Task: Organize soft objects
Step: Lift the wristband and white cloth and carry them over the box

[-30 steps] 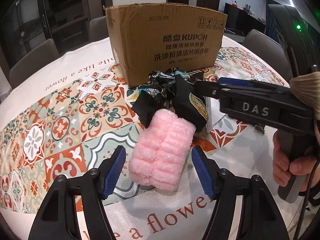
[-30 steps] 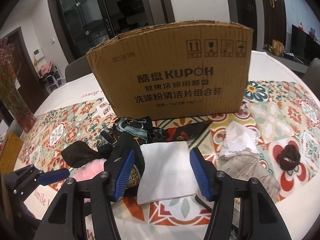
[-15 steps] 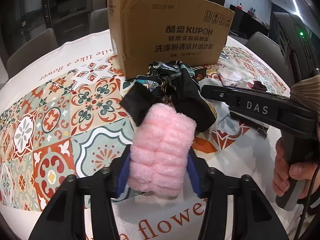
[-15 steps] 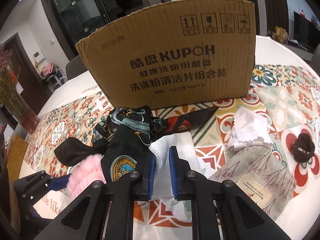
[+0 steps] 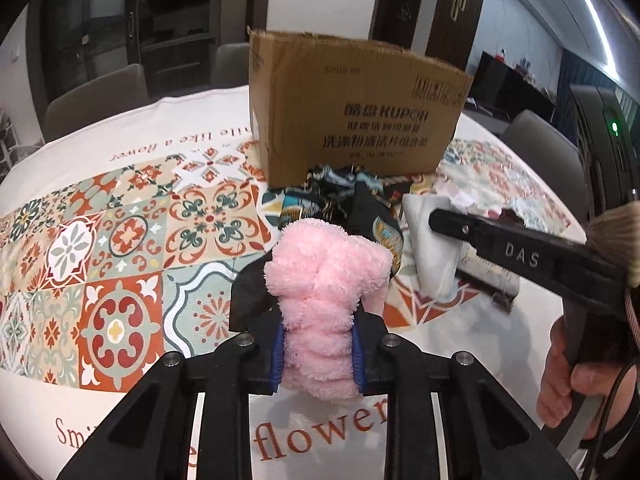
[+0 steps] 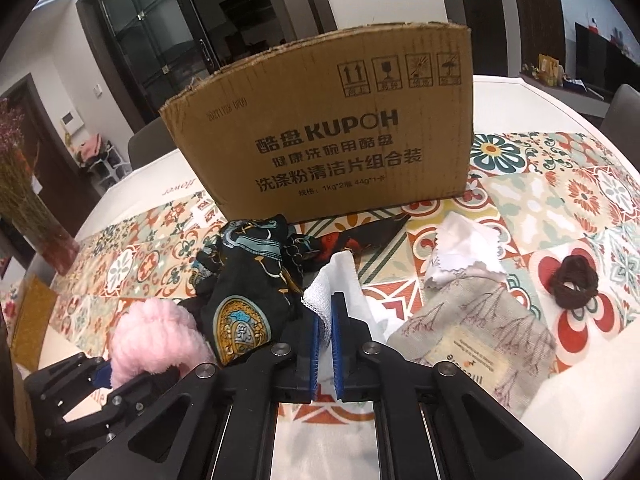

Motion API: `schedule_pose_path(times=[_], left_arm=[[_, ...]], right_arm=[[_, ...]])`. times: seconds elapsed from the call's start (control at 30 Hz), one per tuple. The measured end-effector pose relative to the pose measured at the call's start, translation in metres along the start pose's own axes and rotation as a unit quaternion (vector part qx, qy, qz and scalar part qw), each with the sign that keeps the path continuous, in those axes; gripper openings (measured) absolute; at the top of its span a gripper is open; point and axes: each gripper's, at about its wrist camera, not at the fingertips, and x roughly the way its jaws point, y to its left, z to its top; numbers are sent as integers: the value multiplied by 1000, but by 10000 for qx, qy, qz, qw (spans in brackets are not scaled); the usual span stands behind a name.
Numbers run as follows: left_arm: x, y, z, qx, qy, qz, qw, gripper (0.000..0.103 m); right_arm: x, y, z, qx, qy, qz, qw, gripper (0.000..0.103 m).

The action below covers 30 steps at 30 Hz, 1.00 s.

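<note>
Patterned tablecloth [image 5: 120, 216] over a round table, printed "flower" at the near edge. Cardboard box [image 6: 320, 136] toward the far edge, marked "KUPOH". Left gripper [image 5: 316, 356], just closing, clamped on pink fluffy towel [image 5: 324, 292] near the front edge. Right gripper [image 6: 327, 344], "DAS" on its side, pinched shut on white cloth [image 6: 340, 280]. Dark scarf [image 6: 248, 280] bunched between, partly hidden.

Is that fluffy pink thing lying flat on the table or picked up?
Picked up, it seems: the left gripper has just closed on the fluffy pink cloth, whose far end stands above the tablecloth.
</note>
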Motion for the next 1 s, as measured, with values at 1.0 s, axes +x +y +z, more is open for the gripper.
schedule_pose_path(times=[1.0], left_arm=[[-66,-24,59,-106,-1073,269,9938,26]], right_arm=[[-89,-1,43,38,-1168,185,9930,7]])
